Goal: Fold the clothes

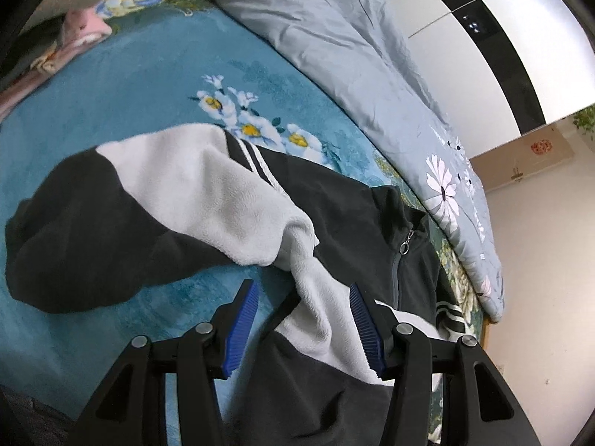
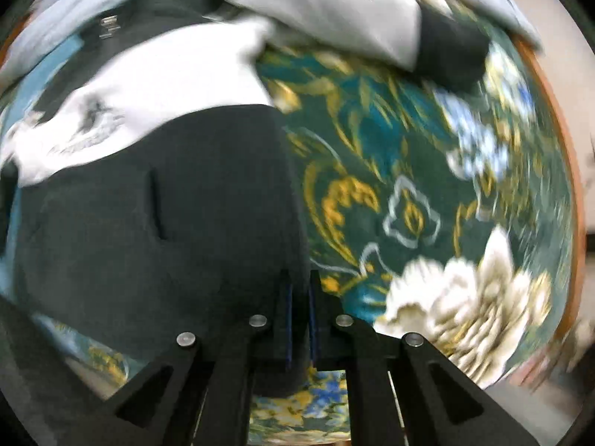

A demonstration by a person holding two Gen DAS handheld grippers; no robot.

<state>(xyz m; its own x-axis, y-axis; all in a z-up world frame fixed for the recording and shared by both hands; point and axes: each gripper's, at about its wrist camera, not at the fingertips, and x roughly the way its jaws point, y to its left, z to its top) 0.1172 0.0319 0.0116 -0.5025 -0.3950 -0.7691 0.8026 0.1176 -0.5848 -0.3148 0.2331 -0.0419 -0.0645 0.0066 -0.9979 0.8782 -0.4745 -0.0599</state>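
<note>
Right gripper [image 2: 299, 304] pinching jacket [image 2: 156, 200] hem, quilt [image 1: 372, 67] beside (blurred)

A bed [image 1: 122, 85] (teal floral cover) carries a black-and-white jacket [image 1: 156, 204] and grey quilt [image 1: 334, 52].

Both views bulge with fisheye distortion and end in a dark round rim at the corners. The left wrist view is sharp and evenly lit by soft, cool indoor light: the fleece nap of the jacket [image 1: 230, 200] is crisp, and shadows beneath its folds are faint. Beyond the jacket, the white wall panel [image 1: 494, 41] is the brightest area, close to washed out, and its straight seams curve. The right wrist view is dimmer and heavily smeared by motion, most strongly toward the rim; the floral bedspread [image 2: 405, 208] beside the jacket is streaked.
</note>
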